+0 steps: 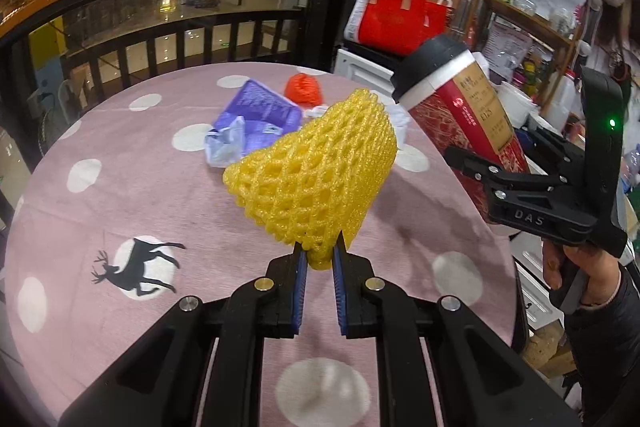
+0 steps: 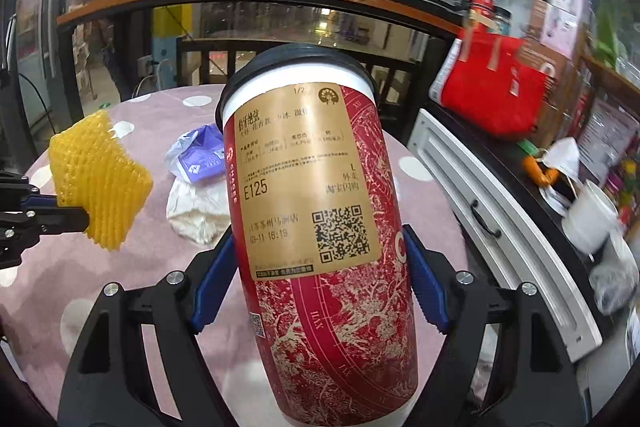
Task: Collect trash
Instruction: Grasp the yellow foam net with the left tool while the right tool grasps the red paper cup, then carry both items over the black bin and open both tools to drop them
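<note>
My left gripper (image 1: 320, 251) is shut on the lower tip of a yellow foam fruit net (image 1: 316, 171), which it holds above the pink dotted tablecloth (image 1: 120, 195). In the right wrist view the same net (image 2: 100, 179) hangs at the left edge. My right gripper (image 2: 318, 241) is shut on a tall red and gold paper cup (image 2: 316, 227) with a black lid; its blue pads press on both sides. The cup (image 1: 464, 107) tilts left in the air at the table's right side, and a hand (image 1: 576, 267) holds that gripper.
On the table lie a purple packet (image 1: 260, 107), an orange-red crumpled ball (image 1: 304, 89) and a white tissue (image 2: 196, 207). A black railing (image 1: 180, 39) stands behind the table. At the right, a white cabinet (image 2: 480, 207) carries a red bag (image 2: 492, 95) and clutter.
</note>
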The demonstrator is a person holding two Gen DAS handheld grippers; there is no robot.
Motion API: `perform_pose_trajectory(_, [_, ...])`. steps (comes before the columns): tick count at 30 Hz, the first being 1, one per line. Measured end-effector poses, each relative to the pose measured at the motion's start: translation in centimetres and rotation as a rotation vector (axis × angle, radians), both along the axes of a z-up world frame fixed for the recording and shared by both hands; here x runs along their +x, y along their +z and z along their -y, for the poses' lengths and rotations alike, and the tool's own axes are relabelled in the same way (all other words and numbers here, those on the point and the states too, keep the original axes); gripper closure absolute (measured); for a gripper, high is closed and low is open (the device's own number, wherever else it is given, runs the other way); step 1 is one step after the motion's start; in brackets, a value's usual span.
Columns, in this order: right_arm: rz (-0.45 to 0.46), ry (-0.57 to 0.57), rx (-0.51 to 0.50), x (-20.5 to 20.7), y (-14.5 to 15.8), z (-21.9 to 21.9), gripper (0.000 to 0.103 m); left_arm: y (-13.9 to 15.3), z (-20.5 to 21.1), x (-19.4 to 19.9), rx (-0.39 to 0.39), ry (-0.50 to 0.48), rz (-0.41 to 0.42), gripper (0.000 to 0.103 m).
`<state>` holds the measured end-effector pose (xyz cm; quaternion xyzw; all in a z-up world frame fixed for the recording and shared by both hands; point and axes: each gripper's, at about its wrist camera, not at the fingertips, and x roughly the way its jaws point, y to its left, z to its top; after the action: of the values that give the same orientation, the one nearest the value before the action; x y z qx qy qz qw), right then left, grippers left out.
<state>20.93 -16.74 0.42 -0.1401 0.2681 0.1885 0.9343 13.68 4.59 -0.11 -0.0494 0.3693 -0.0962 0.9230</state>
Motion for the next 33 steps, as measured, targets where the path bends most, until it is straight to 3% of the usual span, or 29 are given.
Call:
perform_pose_trajectory(9, [0.017, -0.152, 0.047, -5.6, -0.2, 7.4, 0.025, 0.5, 5.7, -2.1, -0.004, -0.113, 0.021, 0.091])
perform_pose_trajectory(17, [-0.080, -0.378, 0.087, -8.5, -3.8, 15.5, 0.025, 0.7, 10.9, -3.6, 0.001, -0.224, 0.027, 0.091])
perform_pose_trajectory(24, [-0.281, -0.509, 0.092, -8.9, -10.9, 20.3, 0.025, 0.5, 16.0, -4.8, 0.012, -0.343, 0.028, 0.091])
perform_pose_trajectory(33, [-0.635, -0.611, 0.144, -4.1, -22.2, 21.4, 0.025, -1.1, 21.4, -5.6, 0.020, -0.453, -0.020, 0.091])
